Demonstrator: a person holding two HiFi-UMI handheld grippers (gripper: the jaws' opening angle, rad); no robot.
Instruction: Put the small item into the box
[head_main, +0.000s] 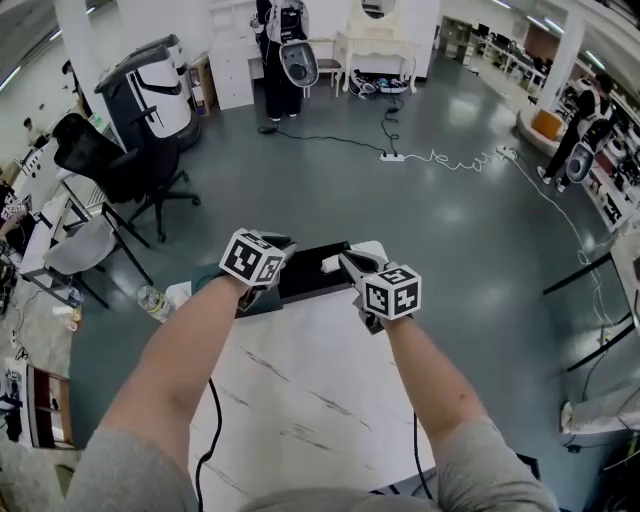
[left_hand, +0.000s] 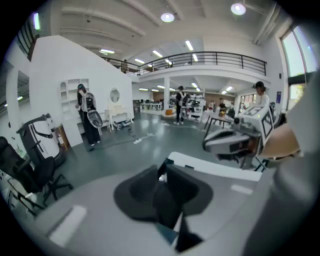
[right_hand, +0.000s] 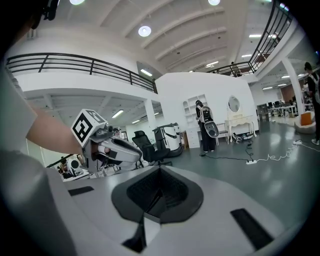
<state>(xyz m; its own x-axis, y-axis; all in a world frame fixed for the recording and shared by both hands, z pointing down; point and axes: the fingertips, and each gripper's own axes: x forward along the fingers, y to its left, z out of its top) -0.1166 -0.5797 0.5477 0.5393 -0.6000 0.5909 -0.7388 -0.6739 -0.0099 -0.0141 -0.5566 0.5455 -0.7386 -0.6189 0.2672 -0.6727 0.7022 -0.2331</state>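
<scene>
A black box (head_main: 312, 282) lies at the far end of the white marble table (head_main: 300, 400). A small white item (head_main: 330, 264) sits at the box's far rim, just off the tips of my right gripper (head_main: 346, 263). In the right gripper view those jaws (right_hand: 159, 192) are shut with nothing visible between them. My left gripper (head_main: 277, 263) is at the box's left end. Its jaws (left_hand: 161, 180) stand nearly together with a thin slit. Whether they pinch the box I cannot tell; the box is hidden beneath them in the left gripper view.
A plastic bottle (head_main: 151, 302) stands off the table's left edge. Office chairs (head_main: 112, 160) and a black-and-white case (head_main: 155, 90) are at the left, a power strip with cables (head_main: 395, 156) on the floor ahead, and a person (head_main: 282, 50) at the back. Black cables (head_main: 208, 440) hang by my arms.
</scene>
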